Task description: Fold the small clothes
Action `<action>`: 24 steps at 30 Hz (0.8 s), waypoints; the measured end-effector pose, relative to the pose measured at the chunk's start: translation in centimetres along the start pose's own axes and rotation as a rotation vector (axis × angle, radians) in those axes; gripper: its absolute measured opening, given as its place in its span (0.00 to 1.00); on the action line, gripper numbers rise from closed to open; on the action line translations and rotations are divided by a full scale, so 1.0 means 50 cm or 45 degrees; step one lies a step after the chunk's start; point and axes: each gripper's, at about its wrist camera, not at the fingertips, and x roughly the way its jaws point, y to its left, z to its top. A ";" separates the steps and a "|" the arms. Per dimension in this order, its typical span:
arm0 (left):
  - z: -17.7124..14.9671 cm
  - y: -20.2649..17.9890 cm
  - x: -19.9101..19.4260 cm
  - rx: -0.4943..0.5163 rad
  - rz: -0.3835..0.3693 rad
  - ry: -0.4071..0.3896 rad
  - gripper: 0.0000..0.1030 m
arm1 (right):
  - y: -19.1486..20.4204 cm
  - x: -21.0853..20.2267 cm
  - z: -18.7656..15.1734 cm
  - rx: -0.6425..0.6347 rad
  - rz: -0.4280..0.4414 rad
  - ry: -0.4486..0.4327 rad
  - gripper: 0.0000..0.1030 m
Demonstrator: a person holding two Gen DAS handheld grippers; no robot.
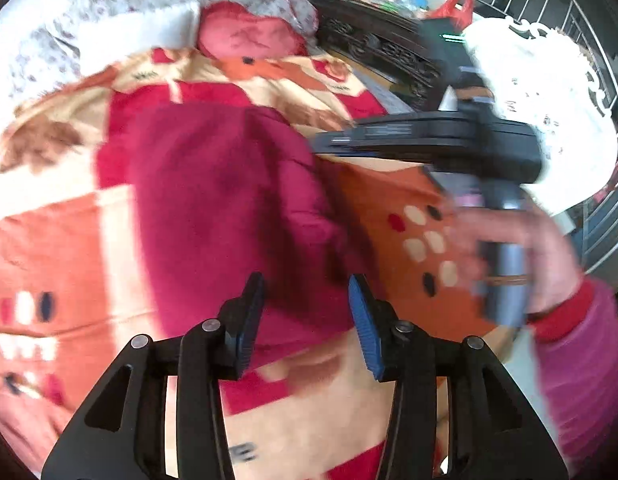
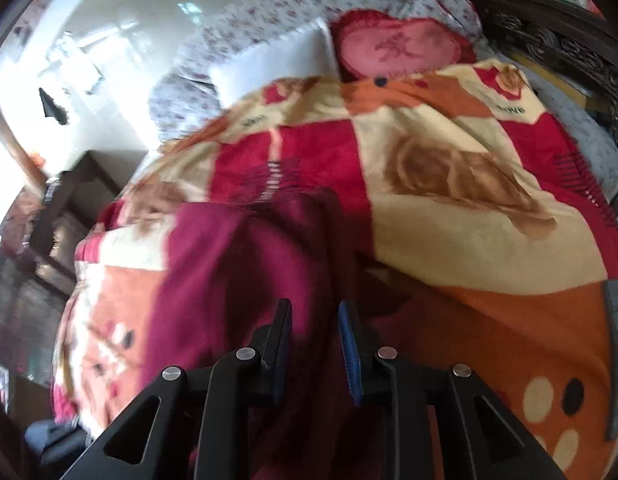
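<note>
A dark magenta garment (image 1: 229,208) lies spread on the bed, on a patterned blanket (image 1: 69,240) of red, orange and cream blocks; both views are motion-blurred. In the left wrist view the left tool (image 1: 307,316) hangs above the garment's near edge with its two blue-padded fingers clearly parted and nothing between them. To its right the right tool's dark body (image 1: 449,144) is held sideways by the person's hand (image 1: 521,248), in a pink sleeve with a red cuff. In the right wrist view the right tool (image 2: 315,338) hovers over the garment (image 2: 249,280), fingers apart and empty. Small dark writing on the blanket (image 2: 469,220) seems to read "love" (image 2: 513,110). A pink heart-shaped cushion (image 2: 405,50) near the headboard bears blurred, unreadable lettering.
</note>
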 end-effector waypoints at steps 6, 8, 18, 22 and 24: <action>-0.029 0.075 -0.009 -0.053 0.189 -0.011 0.42 | 0.059 -0.039 -0.060 -0.021 0.166 0.039 0.47; -0.041 0.092 -0.005 -0.093 0.193 -0.003 0.42 | 0.068 -0.012 -0.087 -0.014 0.183 0.108 0.47; -0.050 0.083 -0.014 -0.100 0.197 -0.011 0.42 | 0.054 -0.018 -0.134 -0.112 0.069 0.076 0.16; -0.043 0.076 -0.010 -0.098 0.186 -0.016 0.42 | 0.017 -0.049 -0.139 -0.100 0.010 0.056 0.15; -0.043 0.071 0.003 -0.088 0.191 -0.006 0.42 | -0.005 -0.033 -0.156 -0.068 -0.030 0.081 0.15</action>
